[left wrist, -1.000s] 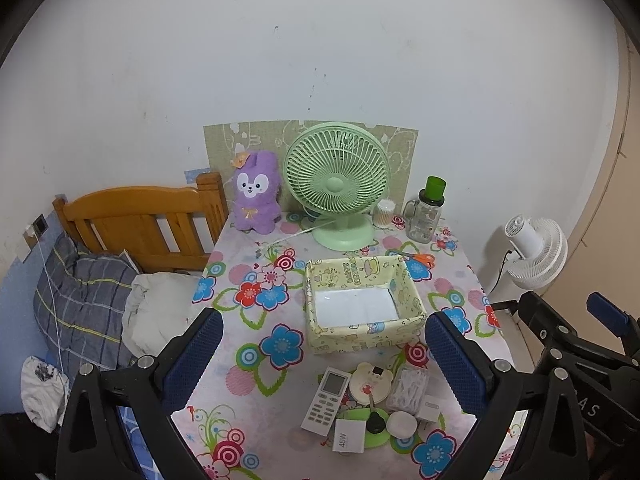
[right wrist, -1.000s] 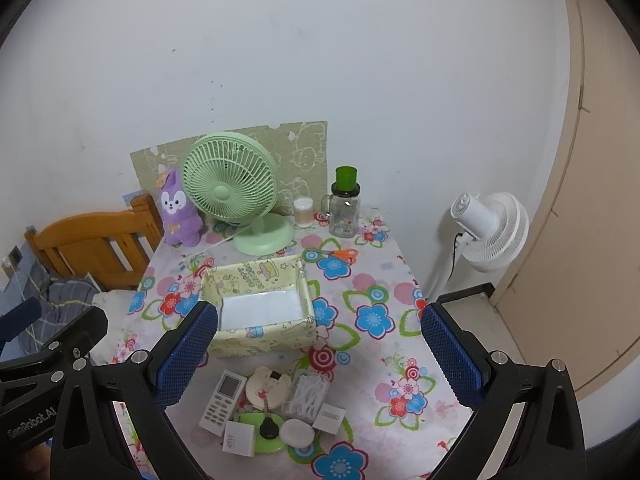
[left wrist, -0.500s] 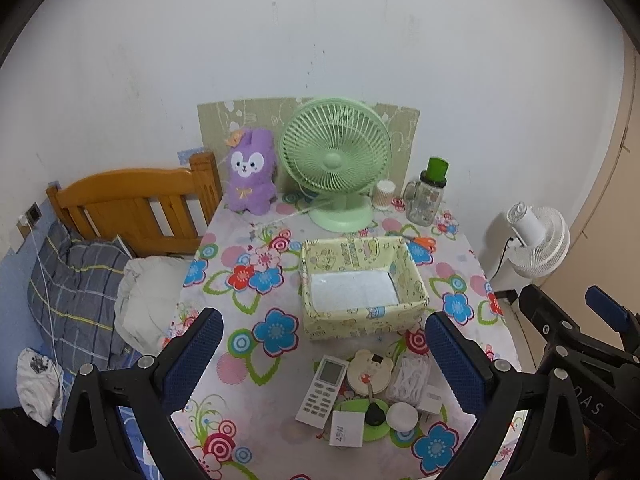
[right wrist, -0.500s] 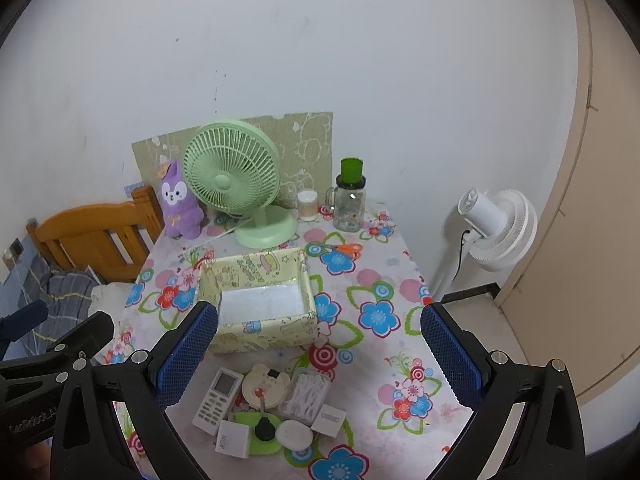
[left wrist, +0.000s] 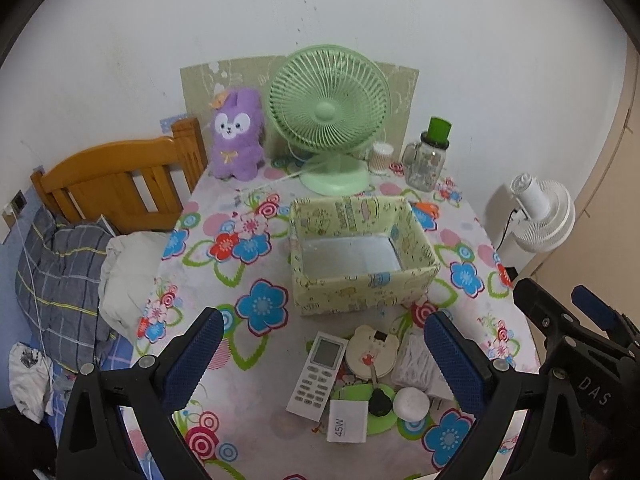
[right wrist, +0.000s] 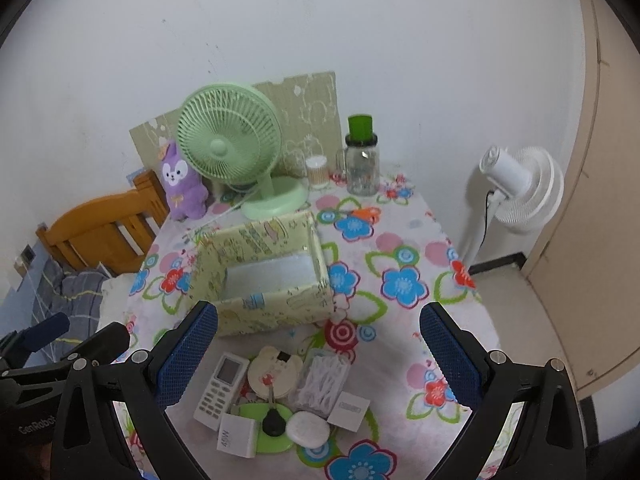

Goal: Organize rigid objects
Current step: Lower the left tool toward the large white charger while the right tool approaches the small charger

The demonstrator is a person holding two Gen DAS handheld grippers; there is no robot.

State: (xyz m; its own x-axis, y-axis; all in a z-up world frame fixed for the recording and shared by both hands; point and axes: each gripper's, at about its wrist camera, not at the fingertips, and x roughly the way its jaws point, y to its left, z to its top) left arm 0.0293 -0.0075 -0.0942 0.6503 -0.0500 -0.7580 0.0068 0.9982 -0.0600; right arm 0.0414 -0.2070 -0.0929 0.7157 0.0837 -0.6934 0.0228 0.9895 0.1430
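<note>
A pale green patterned box (left wrist: 362,254) (right wrist: 266,274) stands open and empty in the middle of the flowered table. In front of it lies a cluster: a white remote (left wrist: 317,374) (right wrist: 220,388), a round bear-shaped item (left wrist: 372,354) (right wrist: 274,372), a clear case of cotton swabs (right wrist: 322,378), a white 45W charger (left wrist: 347,420) (right wrist: 237,436), a black key fob (right wrist: 273,420) on a green mat, a white oval case (right wrist: 308,428) and a white square box (right wrist: 349,408). My left gripper (left wrist: 324,364) and right gripper (right wrist: 318,358) are both open and empty, held above the cluster.
At the back stand a green desk fan (left wrist: 330,120), a purple plush rabbit (left wrist: 236,136), a small swab jar (left wrist: 379,158) and a green-lidded glass jar (left wrist: 428,160). Orange scissors (right wrist: 366,213) lie behind the box. A wooden bed with bedding (left wrist: 100,184) is at left, a white floor fan (right wrist: 516,184) at right.
Both grippers have moved forward and down toward the table; the box and the cluster look larger and nearer. Both stay open.
</note>
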